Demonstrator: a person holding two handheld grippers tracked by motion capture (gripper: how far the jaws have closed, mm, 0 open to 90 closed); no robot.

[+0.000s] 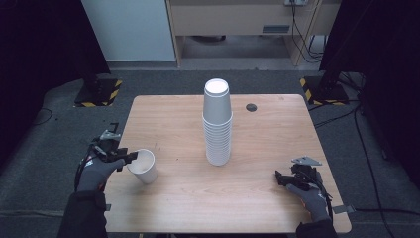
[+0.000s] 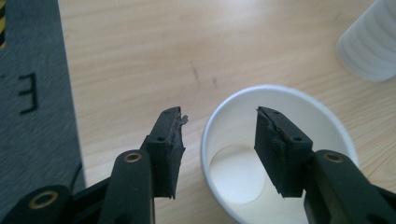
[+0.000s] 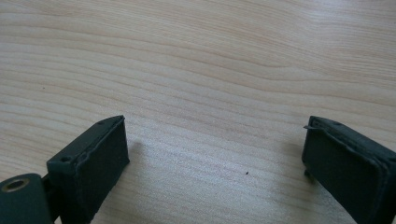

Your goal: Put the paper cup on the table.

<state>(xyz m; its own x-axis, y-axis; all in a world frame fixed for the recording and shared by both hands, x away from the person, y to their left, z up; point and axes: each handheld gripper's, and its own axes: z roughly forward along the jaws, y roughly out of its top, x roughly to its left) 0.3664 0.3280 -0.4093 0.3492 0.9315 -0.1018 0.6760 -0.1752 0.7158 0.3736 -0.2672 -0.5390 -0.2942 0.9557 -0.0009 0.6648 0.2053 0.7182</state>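
Observation:
A tall stack of white paper cups [image 1: 217, 124] stands at the middle of the wooden table [image 1: 277, 129]; its lower part shows at the upper right of the left gripper view [image 2: 369, 42]. One single white cup [image 1: 143, 166] stands upright near the table's left edge. My left gripper [image 1: 131, 155] is open at that cup's rim. In the left gripper view [image 2: 219, 112] one jaw is outside the cup [image 2: 280, 93] and the other inside it, with the wall between them untouched. My right gripper [image 1: 279, 177] rests low at the front right, wide open over bare wood [image 3: 217, 122].
A small black round grommet [image 1: 251, 107] sits in the table top behind the stack. Grey carpet [image 2: 32, 93] lies just past the table's left edge. Two yellow-and-black striped stand bases [image 1: 99, 91] [image 1: 322, 91] are on the floor at the far corners.

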